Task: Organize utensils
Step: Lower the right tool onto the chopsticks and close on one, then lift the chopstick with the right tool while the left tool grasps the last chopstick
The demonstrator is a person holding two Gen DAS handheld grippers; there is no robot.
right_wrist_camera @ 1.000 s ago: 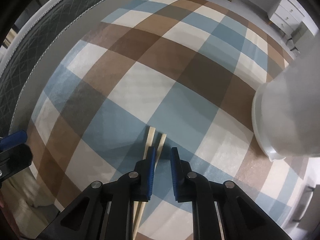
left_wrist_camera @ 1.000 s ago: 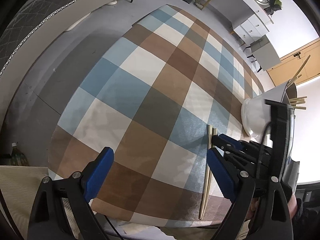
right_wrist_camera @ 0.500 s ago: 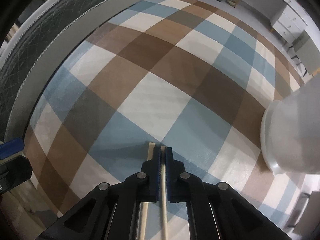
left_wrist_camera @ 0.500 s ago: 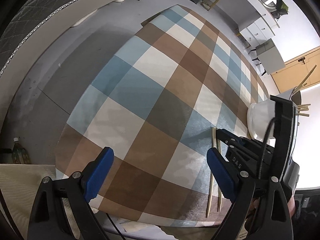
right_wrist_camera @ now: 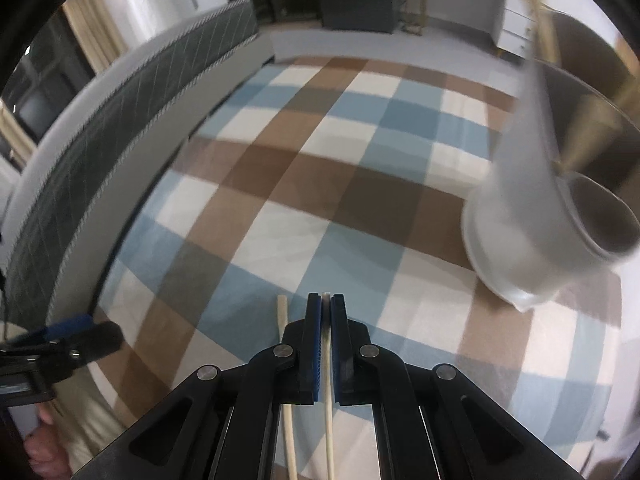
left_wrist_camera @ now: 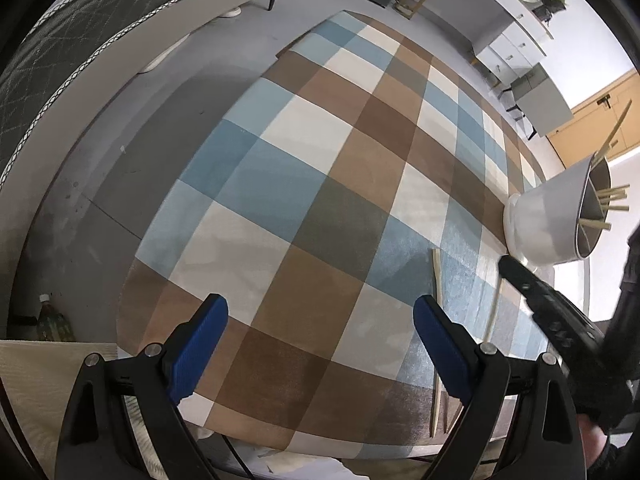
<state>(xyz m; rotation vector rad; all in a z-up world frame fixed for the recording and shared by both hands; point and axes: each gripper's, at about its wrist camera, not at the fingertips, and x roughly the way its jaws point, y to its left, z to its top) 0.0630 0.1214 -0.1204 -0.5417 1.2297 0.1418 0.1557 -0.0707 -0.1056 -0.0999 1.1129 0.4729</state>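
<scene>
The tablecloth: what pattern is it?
The tablecloth is checked blue, brown and cream; clearest in the left wrist view.

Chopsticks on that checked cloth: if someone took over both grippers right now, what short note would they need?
Right gripper: shut on one pale chopstick, pinched between its blue pads.
Left gripper: open, holding nothing, above the checked tablecloth.
Second chopstick: lies on the cloth just beside the held one, not gripped.
White holder: stands at the cloth's far right side, with several chopsticks already sticking out of it.
Done: some chopsticks are in the holder; one more is gripped.
Left: probably carry the held chopstick to the holder and drop it in, then fetch the last one from the cloth.
</scene>
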